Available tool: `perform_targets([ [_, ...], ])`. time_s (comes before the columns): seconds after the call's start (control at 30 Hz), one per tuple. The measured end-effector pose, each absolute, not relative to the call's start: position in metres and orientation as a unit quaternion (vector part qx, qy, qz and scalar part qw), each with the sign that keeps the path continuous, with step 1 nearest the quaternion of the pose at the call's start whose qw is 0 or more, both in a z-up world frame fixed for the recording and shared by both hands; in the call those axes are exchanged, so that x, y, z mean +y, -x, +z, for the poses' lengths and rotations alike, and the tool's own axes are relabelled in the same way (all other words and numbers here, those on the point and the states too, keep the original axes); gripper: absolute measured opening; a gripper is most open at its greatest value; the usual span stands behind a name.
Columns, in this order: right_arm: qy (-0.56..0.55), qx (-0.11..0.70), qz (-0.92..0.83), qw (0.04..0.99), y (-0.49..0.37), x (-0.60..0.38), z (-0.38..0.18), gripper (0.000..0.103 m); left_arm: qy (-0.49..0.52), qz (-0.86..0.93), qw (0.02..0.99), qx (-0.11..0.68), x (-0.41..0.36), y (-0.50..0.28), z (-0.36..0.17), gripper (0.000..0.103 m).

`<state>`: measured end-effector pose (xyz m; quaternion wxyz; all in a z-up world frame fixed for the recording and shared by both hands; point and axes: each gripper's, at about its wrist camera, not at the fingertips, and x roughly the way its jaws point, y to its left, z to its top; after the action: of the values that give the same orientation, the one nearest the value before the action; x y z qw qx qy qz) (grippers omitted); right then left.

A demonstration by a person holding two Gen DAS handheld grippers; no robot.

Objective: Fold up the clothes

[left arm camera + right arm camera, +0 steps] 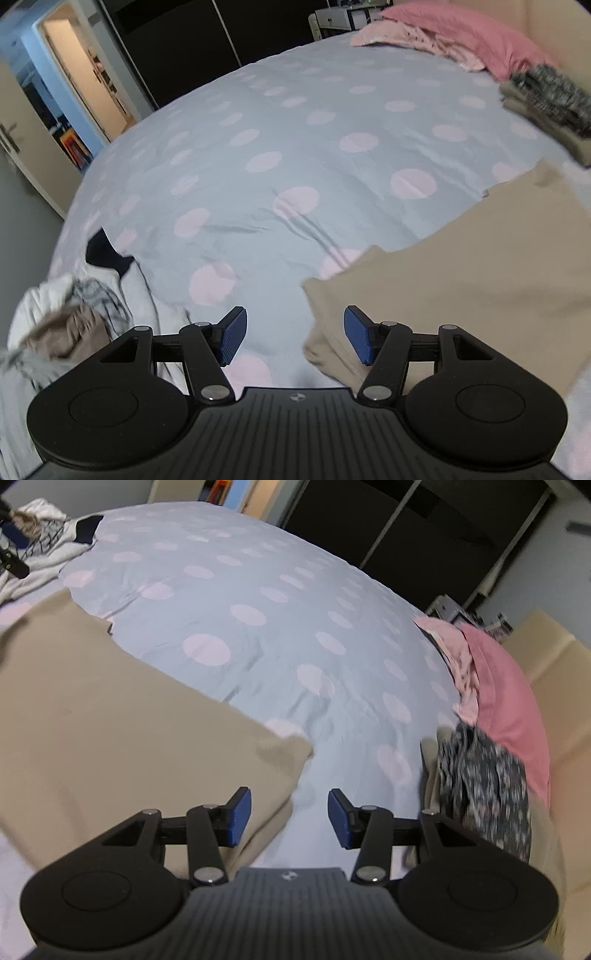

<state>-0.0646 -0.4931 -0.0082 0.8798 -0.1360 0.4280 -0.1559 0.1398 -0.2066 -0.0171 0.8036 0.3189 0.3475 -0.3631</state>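
Left gripper [295, 336]: blue ribbed pads apart, about half spread, nothing between them; only the grey duvet cover with pale pink dots [295, 147] shows through the gap. Its right-hand pad sits over the near corner of the flat beige knit garment [461, 266], apparently not pinching it.

Right gripper [290, 819]: pads likewise parted and empty, the left-hand pad over the garment's opposite near corner [110, 716].

The beige garment lies folded flat near the bed's near edge, between the two grippers: to the right of the left one, to the left of the right one. Its long axis runs roughly from one gripper to the other. Both hands seem equally close, each at one end, so either a further fold or a lift to a stack looks possible.

Left view alone shows the open doorway [74, 92]. The crumpled white and grey pile of unfolded clothes [74, 314] sits at the bed's left edge. Right view gives the closer look at the stacked dark floral fabric [487, 775] beside the pink pillow [509, 701] at the head end.
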Motion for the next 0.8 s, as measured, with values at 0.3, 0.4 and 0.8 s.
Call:
perform_targets([
  [0.3, -0.020, 0.458, -0.114, 0.881, 0.121, -0.482, -0.016, 0.050, -0.274, -0.432, 0.769, 0.383, -0.162, -0.070, -0.034, 0.057],
  [0.4, -0.036, 0.476, -0.114, 0.871, 0.134, -0.479, -0.033, 0.050, -0.270, -0.445, 0.753, 0.402, -0.151, -0.051, -0.052, 0.057],
  [0.8, -0.254, 0.482, -0.141, 0.826, 0.145, -0.513, -0.073, 0.018, -0.088, -0.387, 0.755, 0.522, -0.132, -0.067, -0.097, 0.003],
])
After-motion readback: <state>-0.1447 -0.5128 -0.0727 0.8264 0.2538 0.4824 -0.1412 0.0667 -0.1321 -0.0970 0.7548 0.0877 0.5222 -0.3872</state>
